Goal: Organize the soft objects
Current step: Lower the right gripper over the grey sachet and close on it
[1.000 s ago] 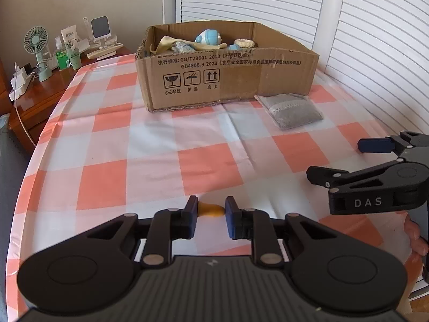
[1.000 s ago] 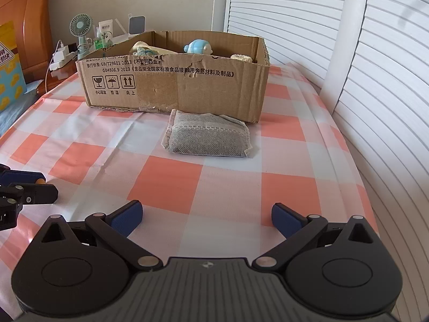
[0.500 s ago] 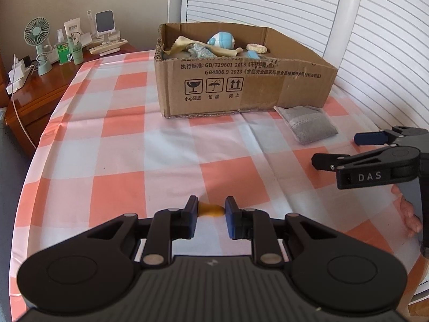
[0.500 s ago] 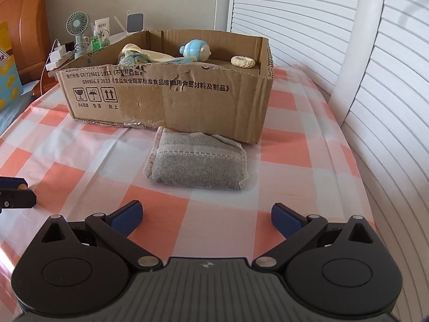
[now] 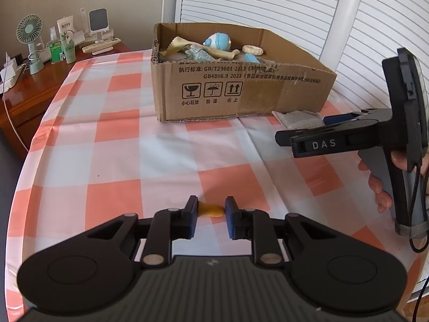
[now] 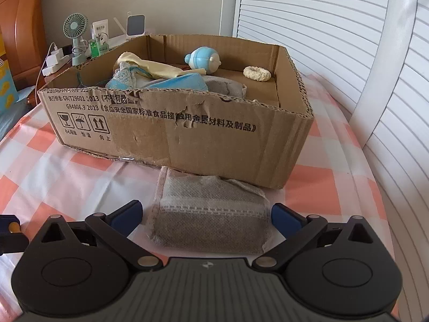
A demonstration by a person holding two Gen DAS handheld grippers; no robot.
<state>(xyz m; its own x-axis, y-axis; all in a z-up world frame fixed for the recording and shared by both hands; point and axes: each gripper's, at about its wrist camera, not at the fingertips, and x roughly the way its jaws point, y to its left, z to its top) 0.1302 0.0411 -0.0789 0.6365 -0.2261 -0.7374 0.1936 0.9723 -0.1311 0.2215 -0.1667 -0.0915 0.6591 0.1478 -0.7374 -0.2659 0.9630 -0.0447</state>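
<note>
My left gripper (image 5: 211,206) is shut on a small orange soft piece (image 5: 213,211), low over the orange-and-white checked cloth (image 5: 112,139). A grey fabric pouch (image 6: 211,214) lies on the cloth against the front of the cardboard box (image 6: 187,139). My right gripper (image 6: 206,216) is open and straddles the pouch, with one blue pad on each side and neither touching it. In the left wrist view the right gripper (image 5: 308,128) reaches in from the right over the pouch (image 5: 297,118), held by a hand (image 5: 380,190). The box (image 5: 241,94) holds a blue round toy (image 6: 202,60), a cream ring (image 6: 256,73) and cloths.
A wooden side table (image 5: 24,99) at the far left carries a small fan (image 5: 29,30), bottles and chargers. White slatted doors (image 6: 335,40) run behind and along the right of the bed. The left gripper's tip (image 6: 10,226) shows at the right wrist view's left edge.
My right gripper has moved forward to the grey pouch, which now sits between its open fingers. The left gripper has edged towards the box, still holding the orange piece.
</note>
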